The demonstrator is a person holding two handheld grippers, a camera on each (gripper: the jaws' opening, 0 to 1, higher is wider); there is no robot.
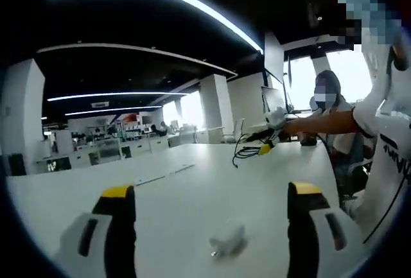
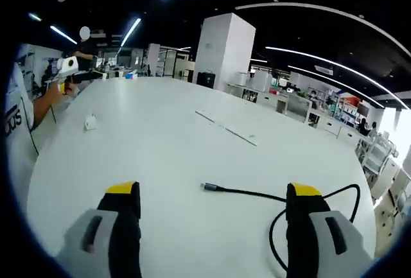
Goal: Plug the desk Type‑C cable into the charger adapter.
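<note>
Black Type‑C cable point(image 2: 257, 193) on the white counter point(image 2: 160, 156), seen in the right gripper view: thin, round cord, metal plug tip pointing left between the two jaws, the rest curling into a loop behind the right jaw near the counter edge. Plug end bare, touching nothing but the counter top.

Small white charger adapter point(image 1: 228, 243), blocky with rounded corners, lying on the counter in the left gripper view, low between the jaws and nearer the right one, a little blurred. Same adapter point(image 2: 90, 122) visible as a small white lump far to the left in the right gripper view, well apart from the cable.

Left gripper point(image 1: 212, 226) held level just above the counter, jaws spread wide, nothing between the pads; black fingers with yellow caps and grey housings. Right gripper point(image 2: 212, 226) likewise wide and empty, hovering over the counter with the cable's plug lying ahead between the jaws, untouched.

Right gripper point(image 1: 273, 124) also seen from afar in the left gripper view, held out on a bare forearm point(image 1: 321, 124) from a white short sleeve, the dark cable point(image 1: 247, 151) looped just below it. Left gripper point(image 2: 67, 66) seen likewise at the far left of the right gripper view.

Counter smooth, matt, broad, with a thin seam strip point(image 2: 226, 128) across its middle. Open office beyond, long ceiling light strips, white pillar point(image 2: 223, 50).
</note>
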